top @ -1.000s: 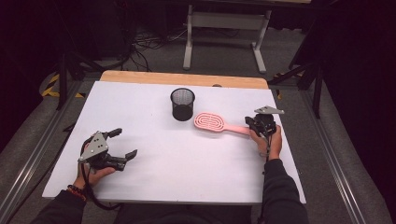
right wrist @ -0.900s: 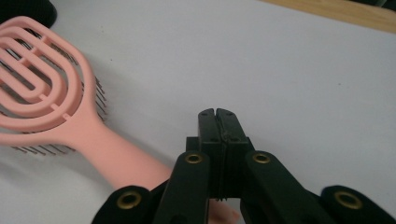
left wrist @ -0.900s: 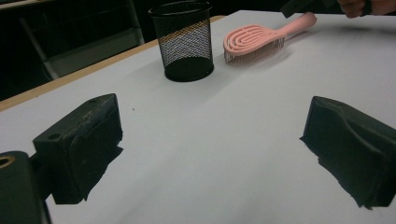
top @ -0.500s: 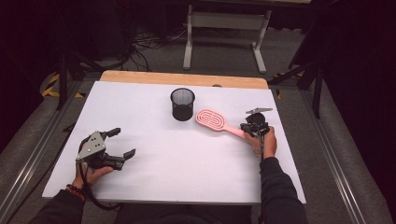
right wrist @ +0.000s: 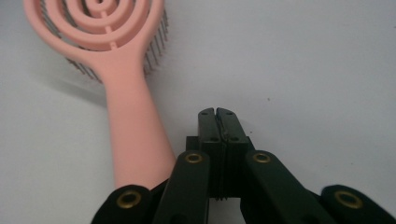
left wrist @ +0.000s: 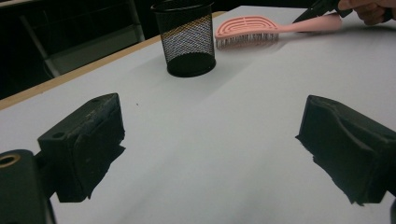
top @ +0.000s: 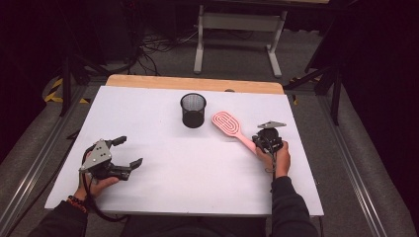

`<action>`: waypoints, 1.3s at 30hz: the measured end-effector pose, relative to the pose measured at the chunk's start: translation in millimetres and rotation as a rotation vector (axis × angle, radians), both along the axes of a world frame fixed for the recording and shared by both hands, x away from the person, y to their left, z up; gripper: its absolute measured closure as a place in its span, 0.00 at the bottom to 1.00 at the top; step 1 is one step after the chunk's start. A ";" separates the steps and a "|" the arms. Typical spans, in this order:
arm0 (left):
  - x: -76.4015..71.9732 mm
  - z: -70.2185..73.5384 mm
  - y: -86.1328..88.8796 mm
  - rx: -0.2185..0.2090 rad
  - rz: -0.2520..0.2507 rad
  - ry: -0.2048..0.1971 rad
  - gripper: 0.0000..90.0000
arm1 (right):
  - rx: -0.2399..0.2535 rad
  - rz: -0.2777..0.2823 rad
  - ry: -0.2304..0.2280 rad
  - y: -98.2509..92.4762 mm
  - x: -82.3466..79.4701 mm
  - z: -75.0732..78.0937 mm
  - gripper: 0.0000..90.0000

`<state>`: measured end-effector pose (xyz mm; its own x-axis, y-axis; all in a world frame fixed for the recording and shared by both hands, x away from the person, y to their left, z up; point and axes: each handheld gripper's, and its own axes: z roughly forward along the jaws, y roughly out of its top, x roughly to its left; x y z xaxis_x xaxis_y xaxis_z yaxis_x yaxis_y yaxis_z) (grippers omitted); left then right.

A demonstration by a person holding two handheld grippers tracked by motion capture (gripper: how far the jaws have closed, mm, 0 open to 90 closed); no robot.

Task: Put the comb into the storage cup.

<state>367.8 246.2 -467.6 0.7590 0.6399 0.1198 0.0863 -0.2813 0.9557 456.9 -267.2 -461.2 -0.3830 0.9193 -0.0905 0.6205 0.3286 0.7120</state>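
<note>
Pink hairbrush (top: 231, 127) lying flat on the white table (top: 197, 182), right of centre in the high view, head toward the upper left, handle slanting down to the lower right. Black mesh cup (top: 193, 110) upright just left of the brush head, apart from it.

Right gripper (top: 263, 143) at the handle's lower-right end, held in the right hand (top: 277, 160). In the right gripper view, jaws pressed together with nothing between them, tips at lower centre of the frame; brush handle (right wrist: 133, 140) running just left of the shut jaws, beside them rather than gripped, its end passing down by the gripper's body at the lower left. Contact there not clear. Brush head at the upper left, bristles facing the table.

Left gripper (top: 127, 154) at the lower left of the high view, well apart from the brush, held in the left hand (top: 96, 182). Jaws spread wide, empty, bare table between them in the left gripper view; cup (left wrist: 186, 39) and brush (left wrist: 261, 29) far off along the top of that frame.
</note>
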 end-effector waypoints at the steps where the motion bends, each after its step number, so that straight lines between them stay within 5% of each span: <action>1: 0.2 -0.2 0.7 -0.006 -0.001 0.001 0.08 | 0.001 0.005 -0.002 0.6 -0.7 -0.3 1.00; 5: -1.7 1.3 0.8 -0.016 0.001 -0.005 0.08 | 0.001 0.033 0.003 5.5 -3.9 -0.3 1.00; 11: -3.8 2.0 -3.8 0.023 -0.010 -0.019 0.08 | -0.019 0.086 0.018 12.2 -8.2 0.9 1.00; 39: -5.4 1.4 -7.5 0.068 -0.027 -0.029 0.08 | -0.040 0.134 0.021 18.7 -19.0 6.5 0.96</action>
<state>362.5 238.7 -466.3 0.7713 0.6092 0.1844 0.0502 -0.3470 0.9365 437.9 -248.5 -454.7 -0.5046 0.8555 -0.1162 0.5838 0.4373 0.6841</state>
